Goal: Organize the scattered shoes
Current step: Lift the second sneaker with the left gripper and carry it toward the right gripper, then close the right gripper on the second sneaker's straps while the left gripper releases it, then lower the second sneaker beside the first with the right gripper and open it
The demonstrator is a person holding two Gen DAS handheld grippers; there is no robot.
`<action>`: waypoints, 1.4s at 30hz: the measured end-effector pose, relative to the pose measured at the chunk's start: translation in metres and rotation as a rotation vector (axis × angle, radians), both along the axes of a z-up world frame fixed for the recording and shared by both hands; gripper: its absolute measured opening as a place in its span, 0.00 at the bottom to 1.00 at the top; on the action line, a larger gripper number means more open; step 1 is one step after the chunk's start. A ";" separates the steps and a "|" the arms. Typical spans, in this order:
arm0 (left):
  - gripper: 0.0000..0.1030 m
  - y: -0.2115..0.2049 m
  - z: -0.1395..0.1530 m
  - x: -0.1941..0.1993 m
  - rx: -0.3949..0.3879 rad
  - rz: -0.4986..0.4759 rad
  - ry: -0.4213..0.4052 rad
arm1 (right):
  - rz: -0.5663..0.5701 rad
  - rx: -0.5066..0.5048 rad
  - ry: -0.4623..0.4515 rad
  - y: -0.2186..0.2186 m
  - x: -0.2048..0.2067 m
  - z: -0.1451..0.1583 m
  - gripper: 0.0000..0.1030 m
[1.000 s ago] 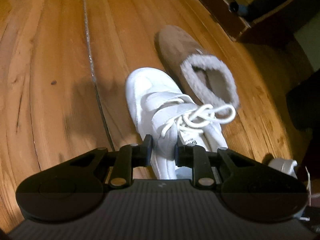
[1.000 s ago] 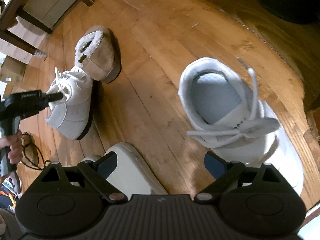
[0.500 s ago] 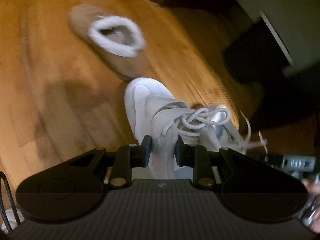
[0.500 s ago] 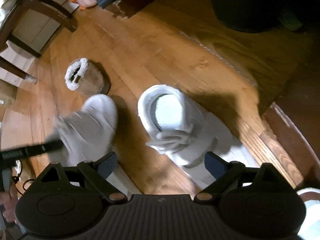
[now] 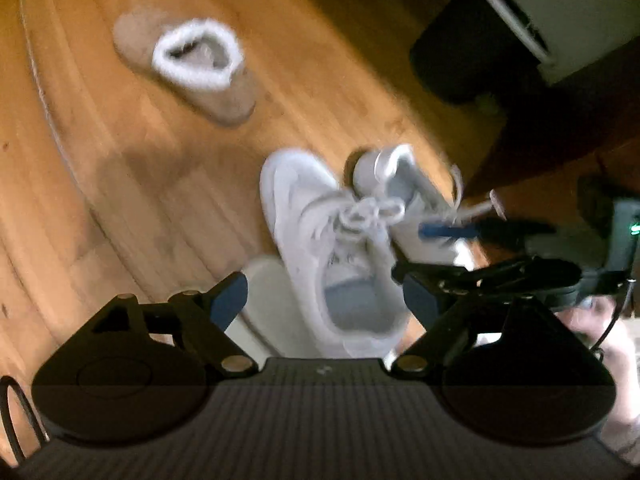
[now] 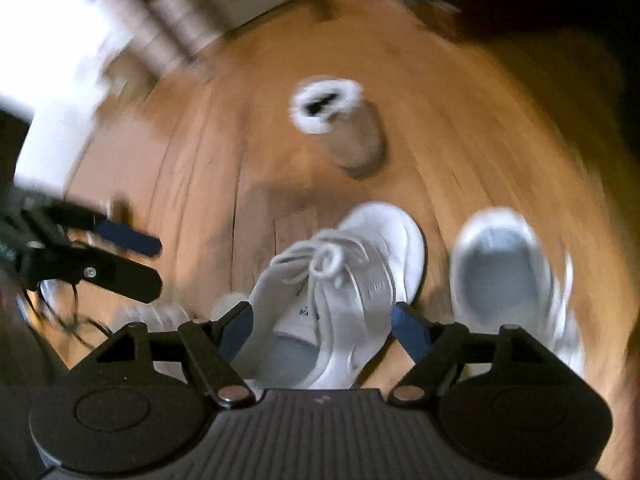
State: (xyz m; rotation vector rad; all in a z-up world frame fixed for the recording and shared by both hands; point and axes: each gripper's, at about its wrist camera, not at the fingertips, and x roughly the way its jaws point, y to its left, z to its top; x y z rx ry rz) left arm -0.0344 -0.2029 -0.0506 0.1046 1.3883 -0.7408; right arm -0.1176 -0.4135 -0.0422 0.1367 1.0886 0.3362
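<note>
Left sneaker is now lying on the floor beside its mate, released: left claw has just been opening, jaws apart. Right claw is closing around it, pads not touching. Pair looks matched; slipper remains apart.

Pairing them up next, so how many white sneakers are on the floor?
2. One white sneaker lies on the wood floor nearest the camera; the second white sneaker sits right beside it. More may be hidden outside the frame.
</note>
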 end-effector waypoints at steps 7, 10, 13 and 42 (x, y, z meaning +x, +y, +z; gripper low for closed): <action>0.91 0.025 -0.029 0.001 0.101 0.027 0.106 | 0.228 -0.136 0.044 0.021 0.044 -0.027 0.76; 0.91 0.016 -0.027 -0.007 0.144 -0.020 0.046 | 0.313 -0.122 0.083 0.027 0.062 -0.044 0.66; 0.91 0.005 -0.024 -0.015 0.165 -0.076 0.008 | 0.344 -0.134 0.081 0.029 0.075 -0.054 0.66; 0.97 0.055 0.016 0.023 0.089 0.189 -0.255 | -0.314 0.335 -0.066 -0.038 -0.003 -0.027 0.52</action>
